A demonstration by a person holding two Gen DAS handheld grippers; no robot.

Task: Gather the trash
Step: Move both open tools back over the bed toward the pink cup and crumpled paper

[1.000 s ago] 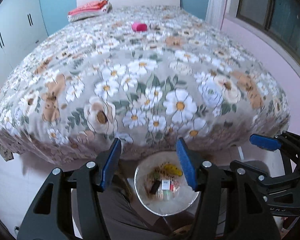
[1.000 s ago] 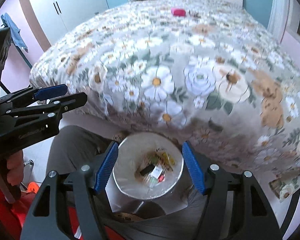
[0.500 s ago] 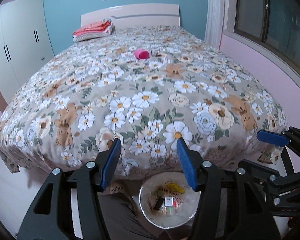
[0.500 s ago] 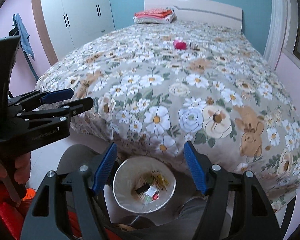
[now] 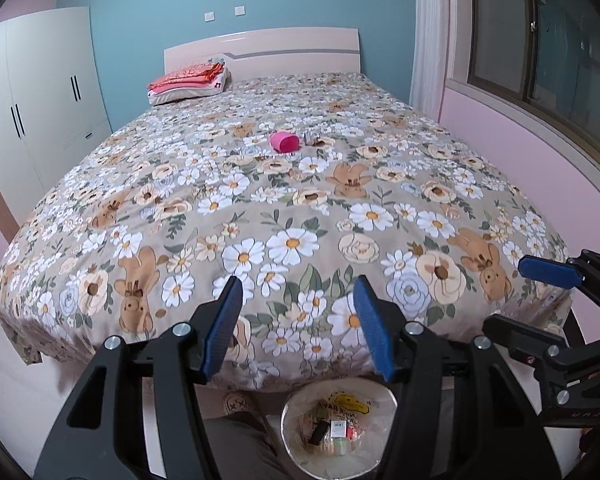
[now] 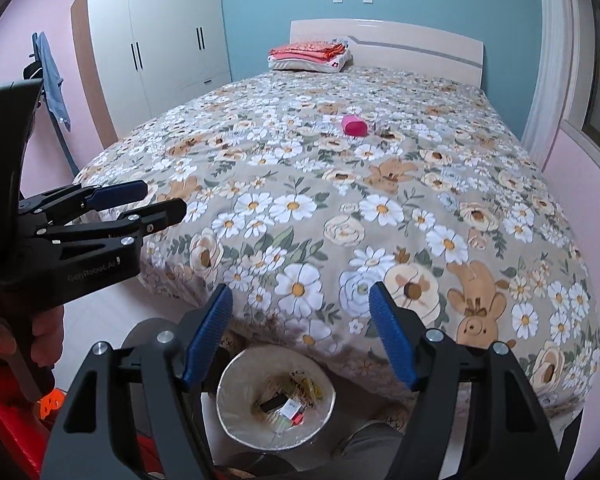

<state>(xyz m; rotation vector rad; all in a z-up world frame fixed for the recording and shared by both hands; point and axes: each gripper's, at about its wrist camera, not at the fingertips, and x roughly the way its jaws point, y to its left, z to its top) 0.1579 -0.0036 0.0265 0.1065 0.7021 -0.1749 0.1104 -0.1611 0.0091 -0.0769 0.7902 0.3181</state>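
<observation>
Both tools are raised at the foot of the bed [image 5: 300, 208]: the left gripper [image 5: 298, 320] has its blue pads spread with nothing between them, and the right gripper [image 6: 300, 332] has its jaws opening, also empty. The lined trash bin [image 6: 240, 412], at 6 o'clock in both wrist views, sits on the floor against the bed's foot and holds wrappers and small packets. Far up the floral bedspread at 12 o'clock lies a pink cup [image 5: 285, 142] on its side, a small crumpled scrap [image 5: 312, 138] just beside it.

2 grippers [image 5: 298, 320] [image 6: 302, 330] open (empty).
</observation>
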